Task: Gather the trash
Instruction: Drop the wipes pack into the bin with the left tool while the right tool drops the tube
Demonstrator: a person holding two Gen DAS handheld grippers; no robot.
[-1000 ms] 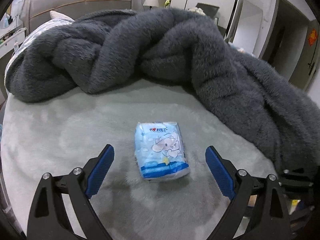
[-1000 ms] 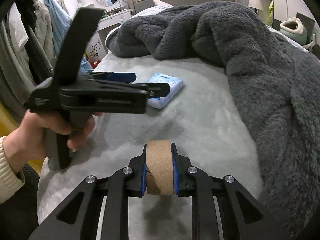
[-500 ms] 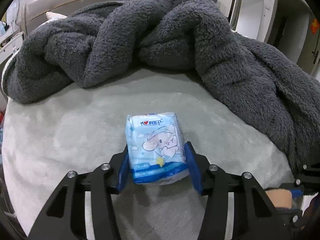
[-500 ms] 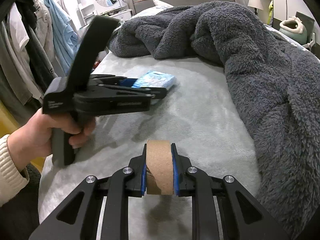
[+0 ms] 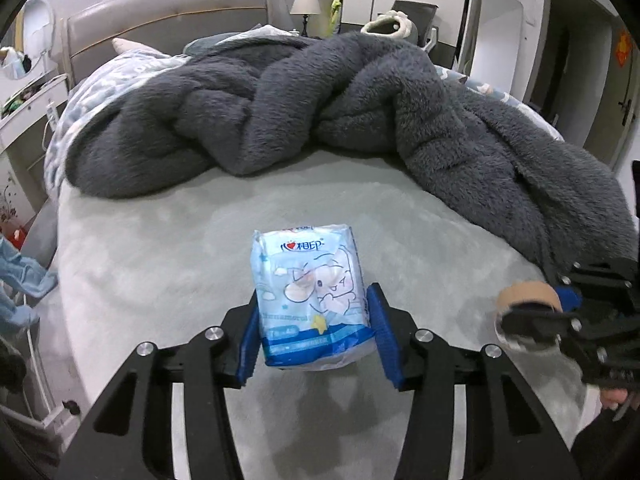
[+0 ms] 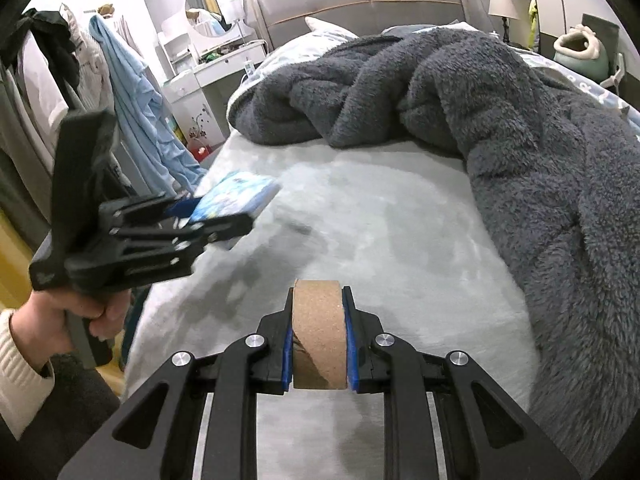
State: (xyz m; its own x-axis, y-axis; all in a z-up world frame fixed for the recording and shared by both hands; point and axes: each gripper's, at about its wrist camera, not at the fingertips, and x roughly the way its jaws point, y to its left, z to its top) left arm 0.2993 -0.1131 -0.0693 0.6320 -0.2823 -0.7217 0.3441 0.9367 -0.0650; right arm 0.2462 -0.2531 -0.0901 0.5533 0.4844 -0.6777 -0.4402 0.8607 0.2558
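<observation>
A light blue tissue pack (image 5: 310, 298) with a cartoon print sits clamped between the blue pads of my left gripper (image 5: 312, 334), lifted clear of the grey bed sheet (image 5: 160, 248). From the right wrist view the same tissue pack (image 6: 236, 196) hangs off the bed's left side in the left gripper (image 6: 216, 216), which a hand (image 6: 80, 312) holds. My right gripper (image 6: 318, 338) is shut on a brown cardboard roll (image 6: 318, 332). That cardboard roll (image 5: 528, 296) also shows at the right edge of the left wrist view.
A thick dark grey blanket (image 5: 320, 112) lies heaped across the far and right part of the bed. The padded headboard (image 6: 360, 4) stands behind it. Clothes (image 6: 132, 92) hang at the left, beside a white dresser (image 6: 208, 76) with a round mirror.
My left gripper closed around the tissue pack, then lifted it off the sheet and drew it back toward the bed's left edge. The right gripper rose a little, still holding the roll.
</observation>
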